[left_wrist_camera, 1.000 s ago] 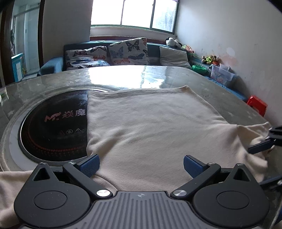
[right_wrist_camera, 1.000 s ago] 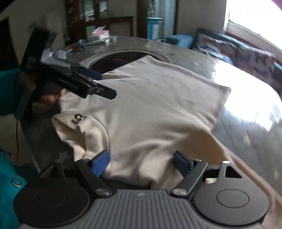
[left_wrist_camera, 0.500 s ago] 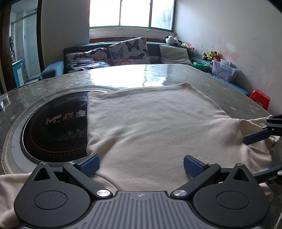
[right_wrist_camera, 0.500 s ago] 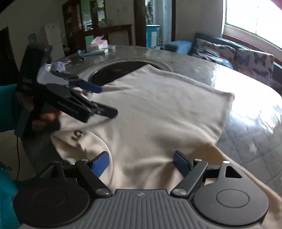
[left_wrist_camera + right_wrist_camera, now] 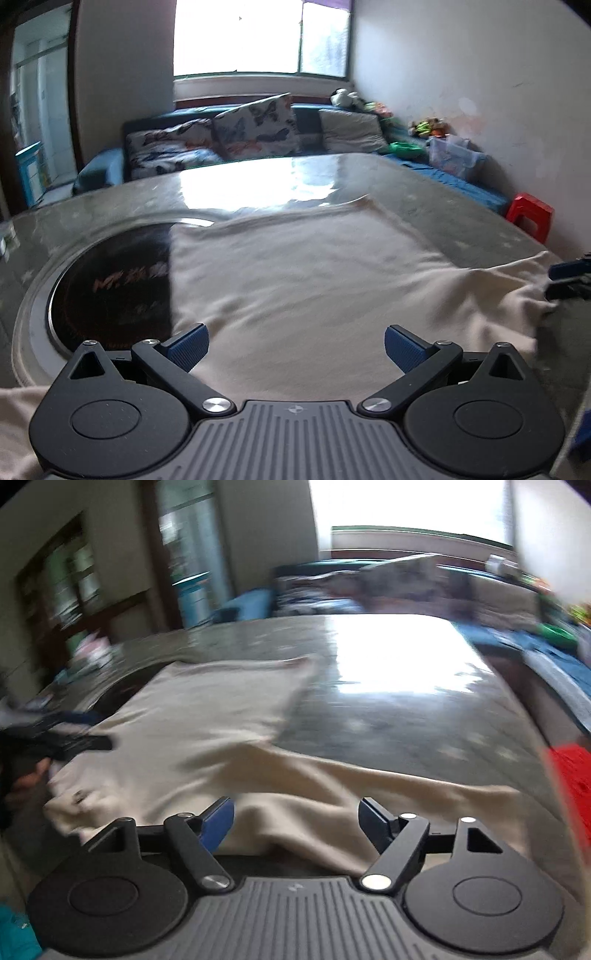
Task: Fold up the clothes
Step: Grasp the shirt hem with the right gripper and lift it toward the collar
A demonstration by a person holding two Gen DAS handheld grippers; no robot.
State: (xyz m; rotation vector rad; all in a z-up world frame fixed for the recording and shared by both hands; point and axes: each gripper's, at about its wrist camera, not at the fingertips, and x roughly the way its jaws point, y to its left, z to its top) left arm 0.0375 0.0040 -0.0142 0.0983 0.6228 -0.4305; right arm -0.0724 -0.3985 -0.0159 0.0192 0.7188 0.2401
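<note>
The cream shirt [image 5: 303,280] lies spread on the bench [image 5: 461,206], partly over a round black plate [image 5: 110,280]. It looks soft, light and floppy. Both the left fingers [image 5: 293,341] and right fingers [image 5: 295,818] are spread apart, empty. An edge or corner looks best to pinch.

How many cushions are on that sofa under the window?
3 show in the left wrist view: one butterfly cushion lying at the left, another butterfly cushion propped in the middle, and a plain grey cushion at the right. The table edge may hide more.
</note>
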